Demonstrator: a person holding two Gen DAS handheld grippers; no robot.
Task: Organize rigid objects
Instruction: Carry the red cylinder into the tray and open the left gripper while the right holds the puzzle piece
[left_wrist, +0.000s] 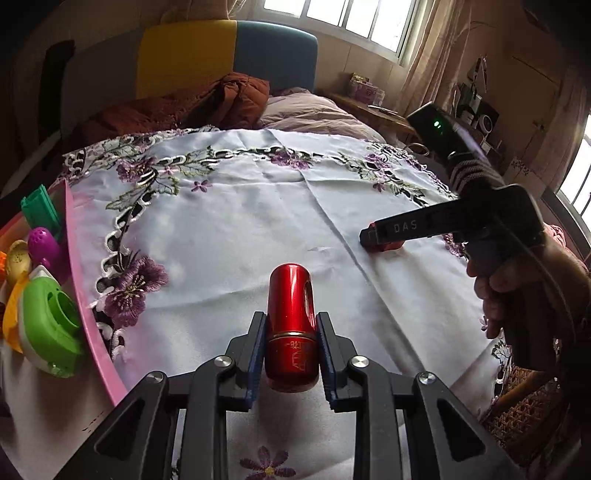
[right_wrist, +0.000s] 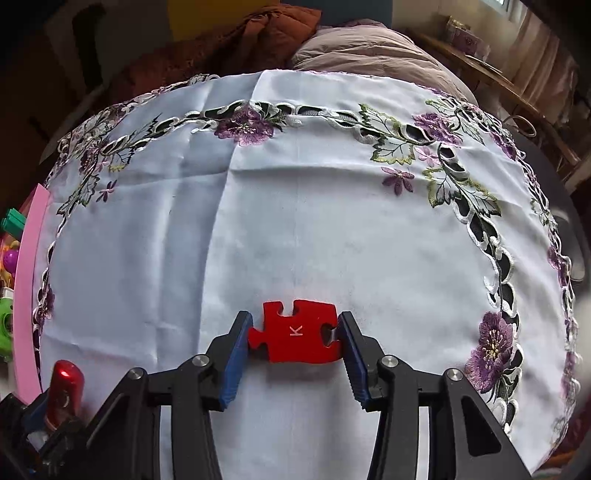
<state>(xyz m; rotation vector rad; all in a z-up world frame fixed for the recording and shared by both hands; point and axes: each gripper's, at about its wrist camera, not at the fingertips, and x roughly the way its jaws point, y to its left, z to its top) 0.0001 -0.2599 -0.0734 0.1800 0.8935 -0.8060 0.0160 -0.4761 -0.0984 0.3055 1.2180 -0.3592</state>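
My left gripper (left_wrist: 291, 318) is shut on a glossy red metal cylinder (left_wrist: 290, 291), held a little above the white embroidered tablecloth (left_wrist: 240, 221) with its rounded end pointing away. The same cylinder (right_wrist: 66, 380) shows at the bottom left of the right wrist view. My right gripper (right_wrist: 294, 318) points steeply down at the cloth, and its blue pads press both sides of a flat red puzzle piece (right_wrist: 295, 334) marked K. In the left wrist view the right gripper (left_wrist: 373, 240) sits at the right, over the puzzle piece (left_wrist: 386, 246), with a hand (left_wrist: 517, 295) on its handle.
A pink tray (left_wrist: 85, 280) stands at the left edge and holds a green and white plastic toy (left_wrist: 51, 332), a purple piece (left_wrist: 42, 243) and a green strip (left_wrist: 40, 210). A bed with a rust-coloured jacket (left_wrist: 236, 99) lies beyond the cloth. A wicker seat (left_wrist: 524, 406) is at the lower right.
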